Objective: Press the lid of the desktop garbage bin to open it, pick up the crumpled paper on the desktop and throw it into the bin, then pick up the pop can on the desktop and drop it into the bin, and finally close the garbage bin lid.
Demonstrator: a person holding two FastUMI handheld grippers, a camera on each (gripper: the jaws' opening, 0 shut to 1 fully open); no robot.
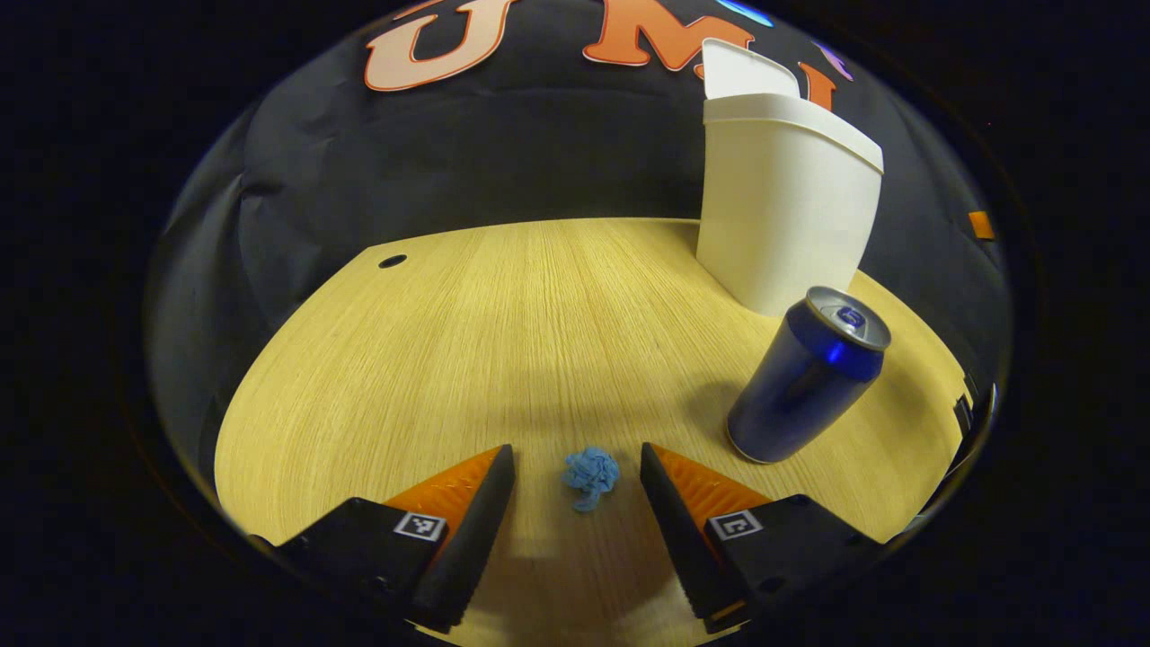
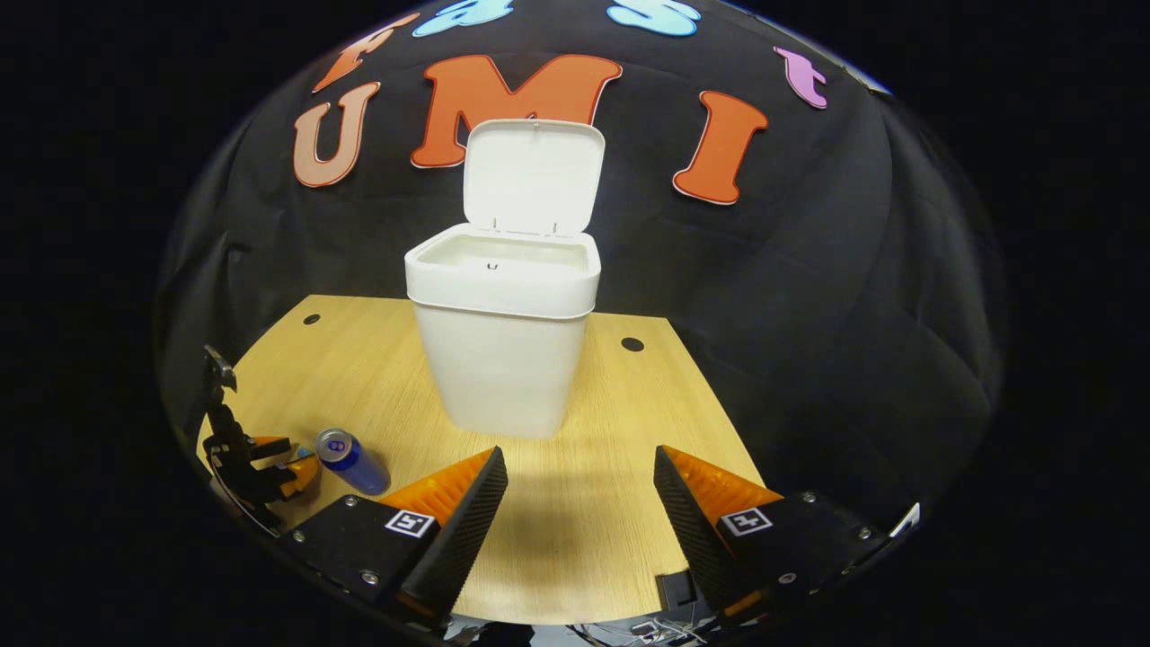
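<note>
Straddling 1 paper wad (image 1: 590, 478) | L tool (image 1: 577, 469) open | R tool (image 2: 579, 472) open | 1 can (image 1: 806, 386) | 1 bin (image 2: 500, 337)

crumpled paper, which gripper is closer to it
Left. The left gripper is open with the crumpled paper on the desk between its fingers, not yet pinched. The right gripper is open in front of the bin, well away.

White garbage bin (image 2: 499, 359) with white lid (image 2: 533, 175), pale blue crumpled paper (image 1: 590, 477), dark blue pop can (image 1: 804, 380) topped in silver, light yellow wood-grain desktop (image 1: 503, 341), black-and-white square markers (image 1: 420, 526) borne on each gripper body
</note>
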